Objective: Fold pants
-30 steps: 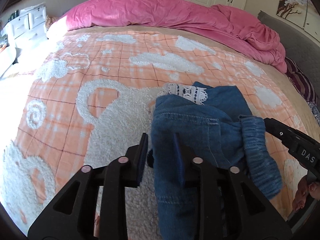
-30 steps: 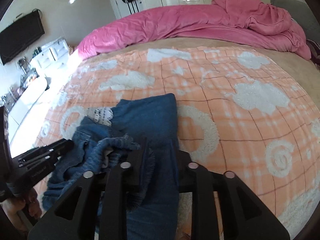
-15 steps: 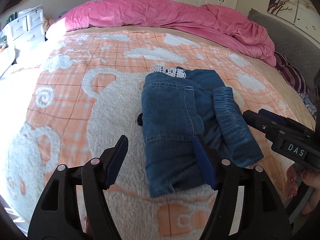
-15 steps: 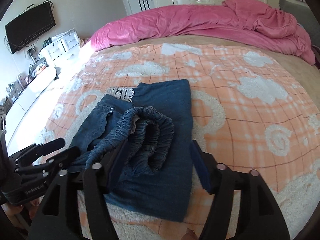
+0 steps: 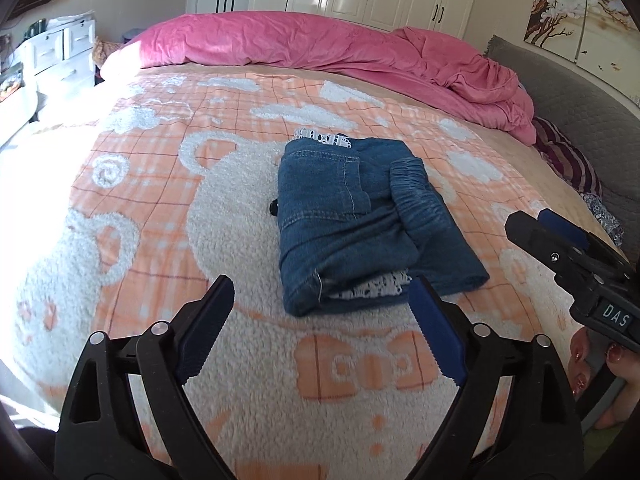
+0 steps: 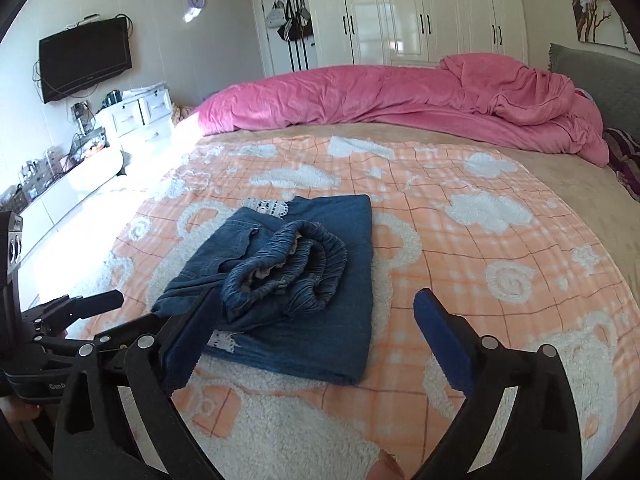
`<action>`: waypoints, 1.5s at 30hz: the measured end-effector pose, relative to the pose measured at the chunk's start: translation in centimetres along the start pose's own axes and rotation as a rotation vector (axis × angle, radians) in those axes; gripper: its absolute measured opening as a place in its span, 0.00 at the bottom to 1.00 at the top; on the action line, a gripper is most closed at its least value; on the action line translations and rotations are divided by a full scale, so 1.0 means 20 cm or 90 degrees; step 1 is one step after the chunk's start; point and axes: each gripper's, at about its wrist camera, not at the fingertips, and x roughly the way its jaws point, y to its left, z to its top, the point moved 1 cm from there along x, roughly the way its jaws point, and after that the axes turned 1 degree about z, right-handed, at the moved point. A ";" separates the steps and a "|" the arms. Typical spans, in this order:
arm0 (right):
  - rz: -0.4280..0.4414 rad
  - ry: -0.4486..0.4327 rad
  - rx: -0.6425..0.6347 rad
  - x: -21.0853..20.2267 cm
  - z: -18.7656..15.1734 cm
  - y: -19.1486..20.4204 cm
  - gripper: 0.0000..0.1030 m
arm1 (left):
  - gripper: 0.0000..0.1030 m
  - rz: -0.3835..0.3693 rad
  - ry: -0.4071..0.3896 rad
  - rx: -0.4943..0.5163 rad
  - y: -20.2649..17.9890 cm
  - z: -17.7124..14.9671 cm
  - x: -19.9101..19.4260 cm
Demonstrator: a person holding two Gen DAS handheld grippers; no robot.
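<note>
The blue denim pants point(image 5: 352, 220) lie folded in a thick bundle on the orange-and-white blanket point(image 5: 160, 200), the gathered waistband point(image 6: 288, 264) on top and white lace trim point(image 5: 324, 136) showing at the far end. My left gripper point(image 5: 320, 292) hovers just short of the bundle's near edge, jaws opening wide, nothing between them. My right gripper point(image 6: 318, 300) also stands back from the pants point(image 6: 344, 320), jaws opening, its pads off the cloth. Each gripper shows in the other's view: the right gripper point(image 5: 560, 248) and the left gripper point(image 6: 80, 308).
A rumpled pink duvet point(image 5: 320, 44) runs along the far side of the bed, with a grey headboard point(image 5: 580, 92) at the right. A white dresser point(image 6: 136, 116) and a wall television point(image 6: 84, 64) stand at the left. Fingers of a hand point(image 5: 580, 364) hold the right gripper.
Both grippers were shut on the denim; they have let go, spread wide and drawn back toward the near side. The pants now lie flat and folded on the blanket.
</note>
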 end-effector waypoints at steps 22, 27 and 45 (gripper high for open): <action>-0.021 -0.046 0.015 -0.30 -0.24 0.03 0.95 | 0.91 0.011 -0.033 -0.001 -0.01 -0.23 -0.24; -0.018 -0.062 0.010 -0.37 -0.29 0.05 0.95 | 0.91 0.017 -0.039 0.006 -0.02 -0.27 -0.28; -0.013 -0.018 0.021 -0.46 -0.48 0.10 0.95 | 0.91 0.032 -0.016 -0.007 -0.01 -0.42 -0.34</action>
